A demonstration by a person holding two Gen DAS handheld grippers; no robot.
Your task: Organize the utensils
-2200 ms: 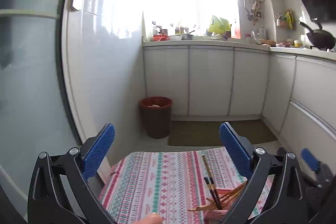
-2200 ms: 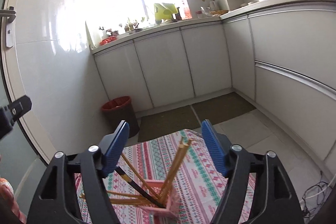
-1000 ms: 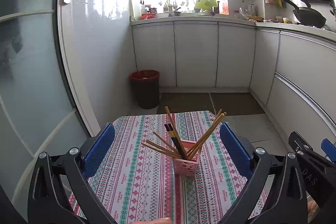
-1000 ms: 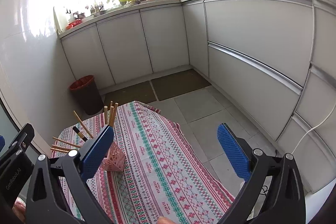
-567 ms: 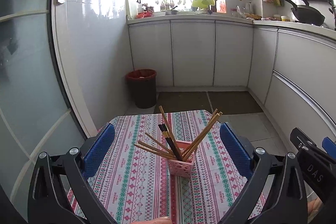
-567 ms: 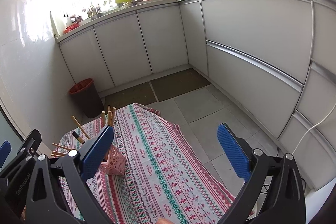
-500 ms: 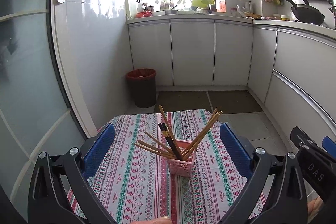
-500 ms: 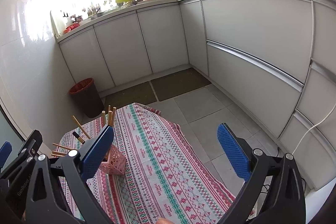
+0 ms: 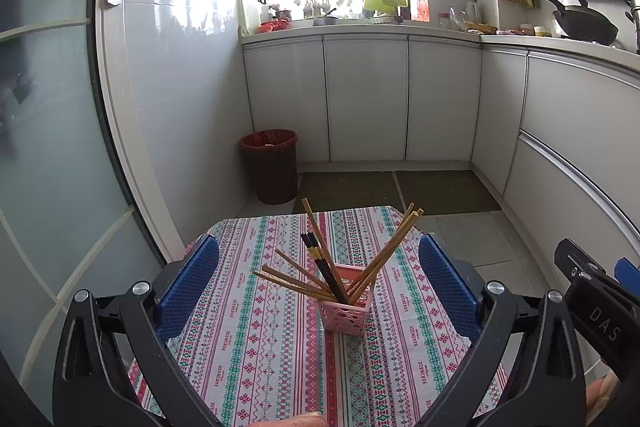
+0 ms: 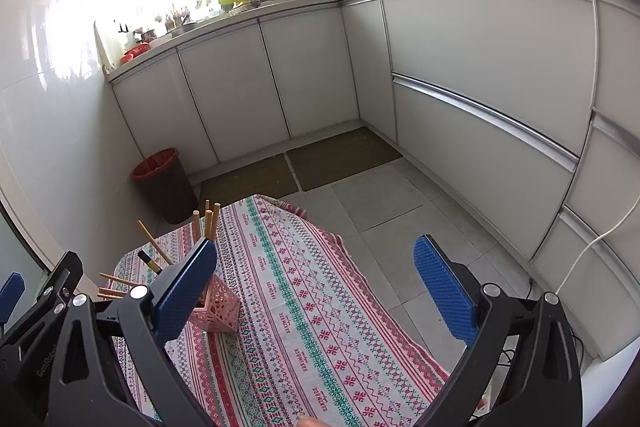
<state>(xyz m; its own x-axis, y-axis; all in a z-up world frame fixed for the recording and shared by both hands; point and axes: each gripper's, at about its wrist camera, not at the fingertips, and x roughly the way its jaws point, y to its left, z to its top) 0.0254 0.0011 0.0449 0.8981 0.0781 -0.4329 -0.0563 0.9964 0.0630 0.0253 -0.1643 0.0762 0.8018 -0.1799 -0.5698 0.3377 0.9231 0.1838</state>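
Observation:
A pink lattice holder (image 9: 345,311) stands on a table with a patterned cloth (image 9: 256,347). Several wooden chopsticks (image 9: 394,245) and a dark pair (image 9: 322,261) stick out of it, splayed. My left gripper (image 9: 319,287) is open and empty, held back from the holder, which sits between its blue pads. In the right wrist view the holder (image 10: 216,307) is at the left, partly behind a pad. My right gripper (image 10: 316,287) is open and empty over the cloth (image 10: 320,307).
A red-lined waste bin (image 9: 272,165) stands on the floor past the table by the wall. White cabinets (image 9: 364,99) run along the back and right. A glass door (image 9: 48,147) is at the left. The right gripper's body (image 9: 596,303) shows at the right edge.
Both grippers have pulled back and up from the holder since two seconds ago. In the last half second almost nothing has moved.

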